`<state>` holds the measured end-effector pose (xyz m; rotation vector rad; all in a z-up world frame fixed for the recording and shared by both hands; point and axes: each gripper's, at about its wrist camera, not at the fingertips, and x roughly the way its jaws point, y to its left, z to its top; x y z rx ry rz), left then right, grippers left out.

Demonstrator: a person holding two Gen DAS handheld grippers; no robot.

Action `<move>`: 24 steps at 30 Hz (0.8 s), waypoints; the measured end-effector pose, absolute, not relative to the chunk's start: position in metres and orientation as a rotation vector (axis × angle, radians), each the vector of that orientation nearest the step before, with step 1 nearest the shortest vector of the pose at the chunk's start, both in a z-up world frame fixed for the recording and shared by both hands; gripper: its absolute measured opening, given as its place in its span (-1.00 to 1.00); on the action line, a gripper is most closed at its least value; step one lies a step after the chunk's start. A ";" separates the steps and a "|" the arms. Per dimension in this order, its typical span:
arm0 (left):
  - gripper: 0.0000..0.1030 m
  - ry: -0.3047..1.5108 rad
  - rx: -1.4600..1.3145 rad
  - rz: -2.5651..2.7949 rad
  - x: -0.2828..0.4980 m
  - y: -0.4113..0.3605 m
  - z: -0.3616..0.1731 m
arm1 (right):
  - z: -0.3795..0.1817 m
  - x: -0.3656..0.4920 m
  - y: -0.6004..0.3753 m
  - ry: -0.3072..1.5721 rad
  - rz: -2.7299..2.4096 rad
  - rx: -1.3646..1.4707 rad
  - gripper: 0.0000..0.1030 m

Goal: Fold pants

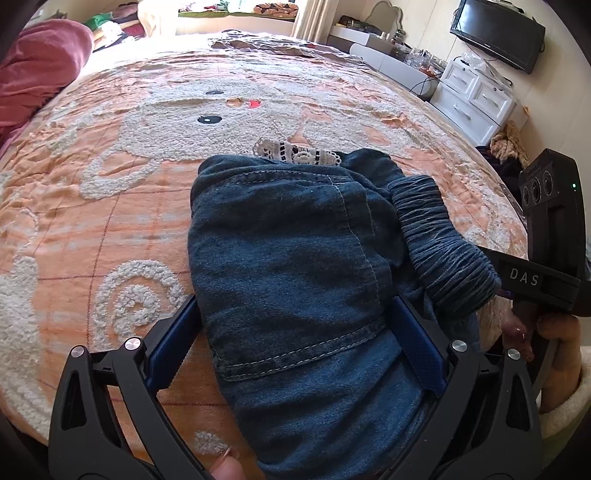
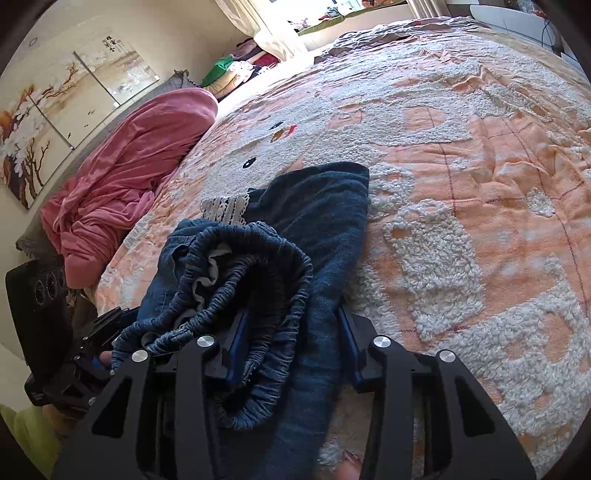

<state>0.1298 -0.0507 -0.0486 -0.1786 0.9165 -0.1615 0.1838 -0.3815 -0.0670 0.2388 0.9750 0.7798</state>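
Dark blue denim pants (image 1: pixel 295 258) lie bunched in a folded heap on the bed, with the elastic waistband (image 1: pixel 439 236) at the right and white lace trim (image 1: pixel 295 151) at the far edge. My left gripper (image 1: pixel 295 325) is open, its blue pads on either side of the denim. In the right wrist view the pants (image 2: pixel 317 221) lie ahead and the gathered waistband (image 2: pixel 255 280) is bunched up. My right gripper (image 2: pixel 291 332) is open around the waistband and a denim fold. The right gripper also shows in the left wrist view (image 1: pixel 532 277), at the waistband.
The bed has an orange and white fluffy cartoon blanket (image 1: pixel 147 166). A pink duvet (image 2: pixel 125 184) is heaped at the head of the bed. A white drawer unit (image 1: pixel 472 99) and a wall television (image 1: pixel 498 33) stand beyond the bed's right side.
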 end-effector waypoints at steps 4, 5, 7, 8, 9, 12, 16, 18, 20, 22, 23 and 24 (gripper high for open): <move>0.30 0.900 -0.152 -0.171 0.127 -0.060 -0.043 | -0.066 0.179 -0.381 0.942 0.770 0.236 -0.43; 0.19 0.897 -0.143 -0.170 0.127 -0.062 -0.041 | -0.065 0.176 -0.380 0.931 0.765 0.226 -0.47; 0.09 0.891 -0.127 -0.161 0.126 -0.063 -0.039 | -0.061 0.172 -0.378 0.897 0.753 0.191 -0.53; 0.04 0.889 -0.125 -0.157 0.126 -0.064 -0.037 | -0.059 0.169 -0.376 0.883 0.747 0.174 -0.54; 0.02 0.887 -0.122 -0.156 0.126 -0.064 -0.036 | -0.057 0.166 -0.375 0.869 0.741 0.157 -0.55; -0.02 0.879 -0.115 -0.153 0.125 -0.064 -0.032 | -0.053 0.163 -0.371 0.836 0.727 0.114 -0.56; -0.02 0.872 -0.117 -0.156 0.123 -0.064 -0.029 | -0.047 0.158 -0.365 0.804 0.714 0.080 -0.58; -0.02 0.868 -0.126 -0.159 0.122 -0.063 -0.027 | -0.044 0.155 -0.364 0.794 0.711 0.070 -0.60; -0.04 0.862 -0.133 -0.163 0.121 -0.062 -0.024 | -0.042 0.154 -0.363 0.786 0.711 0.062 -0.60; -0.04 0.854 -0.141 -0.173 0.120 -0.060 -0.021 | -0.040 0.154 -0.362 0.788 0.711 0.067 -0.60; -0.04 0.848 -0.145 -0.177 0.119 -0.059 -0.019 | -0.039 0.153 -0.362 0.789 0.712 0.070 -0.63; -0.04 0.844 -0.149 -0.182 0.119 -0.058 -0.018 | -0.037 0.153 -0.361 0.787 0.712 0.070 -0.64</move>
